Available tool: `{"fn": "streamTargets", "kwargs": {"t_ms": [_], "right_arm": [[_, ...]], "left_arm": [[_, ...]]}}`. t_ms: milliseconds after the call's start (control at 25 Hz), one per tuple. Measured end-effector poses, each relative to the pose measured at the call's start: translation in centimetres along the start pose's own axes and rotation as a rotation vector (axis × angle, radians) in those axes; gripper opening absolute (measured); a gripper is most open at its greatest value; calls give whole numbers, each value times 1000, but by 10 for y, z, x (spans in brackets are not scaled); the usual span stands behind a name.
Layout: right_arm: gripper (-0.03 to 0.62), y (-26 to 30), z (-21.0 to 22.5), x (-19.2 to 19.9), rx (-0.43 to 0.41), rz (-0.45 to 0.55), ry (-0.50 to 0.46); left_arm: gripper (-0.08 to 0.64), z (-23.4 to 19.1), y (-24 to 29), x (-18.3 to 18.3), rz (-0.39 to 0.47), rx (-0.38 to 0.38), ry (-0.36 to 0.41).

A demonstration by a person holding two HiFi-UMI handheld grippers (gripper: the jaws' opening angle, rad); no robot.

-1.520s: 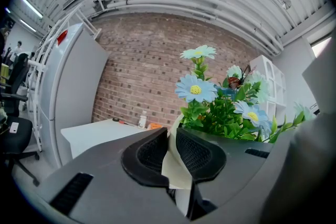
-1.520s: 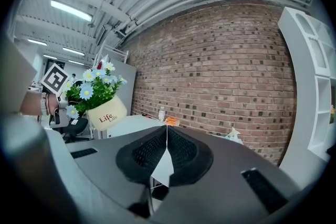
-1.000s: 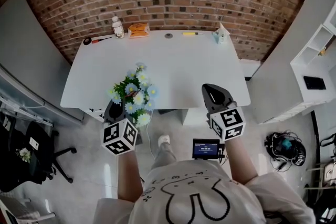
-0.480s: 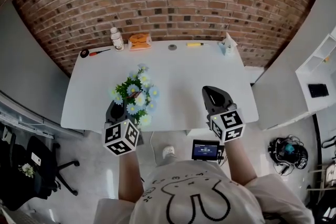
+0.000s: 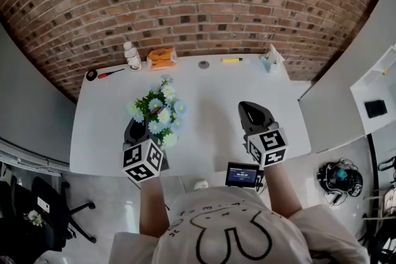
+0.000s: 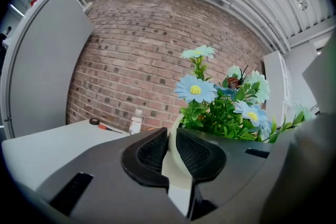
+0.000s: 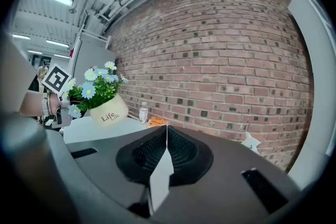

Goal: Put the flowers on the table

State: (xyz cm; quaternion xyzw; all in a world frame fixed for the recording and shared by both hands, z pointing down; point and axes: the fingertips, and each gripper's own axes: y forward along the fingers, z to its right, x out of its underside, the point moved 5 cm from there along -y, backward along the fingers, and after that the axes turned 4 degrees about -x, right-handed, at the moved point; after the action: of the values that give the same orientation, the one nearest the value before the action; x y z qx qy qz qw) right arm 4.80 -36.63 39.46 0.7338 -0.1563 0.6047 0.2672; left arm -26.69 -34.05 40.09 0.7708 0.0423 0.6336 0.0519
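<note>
Head view: left hand-held gripper [image 5: 135,128] is holding flowers [image 5: 162,109] over the counter [image 5: 216,83].
Left jaws: are clamping the pot [image 6: 170,165] rim.
Right hand-held gripper [image 7: 167,136]: jaws are pressing together, empty.

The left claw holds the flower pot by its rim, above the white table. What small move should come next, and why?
Probably lower the left claw gently until the flower pot stands flat on the table, and only then open it. The claw is shut on the pot's rim. In the right gripper view the pot looks tilted and seems not yet to rest on the top.
</note>
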Motion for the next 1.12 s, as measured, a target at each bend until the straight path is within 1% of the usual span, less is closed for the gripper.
{"fn": "streamTargets", "kwargs": {"t_ms": [240,600,1000,1120], "right_arm": [[18,28,4,8,6,-25,2],[18,46,24,21,28,-49,14],[18,77,40,35,14,-59,25],[18,89,43,41,8,-70,32]], "left_arm": [[58,-10,33,3,-10,11,-2],[58,-8,67,17,-32,22,-1],[58,-8,102,35,-65,23,21],[60,-8,113,42,-81,28,11]]}}
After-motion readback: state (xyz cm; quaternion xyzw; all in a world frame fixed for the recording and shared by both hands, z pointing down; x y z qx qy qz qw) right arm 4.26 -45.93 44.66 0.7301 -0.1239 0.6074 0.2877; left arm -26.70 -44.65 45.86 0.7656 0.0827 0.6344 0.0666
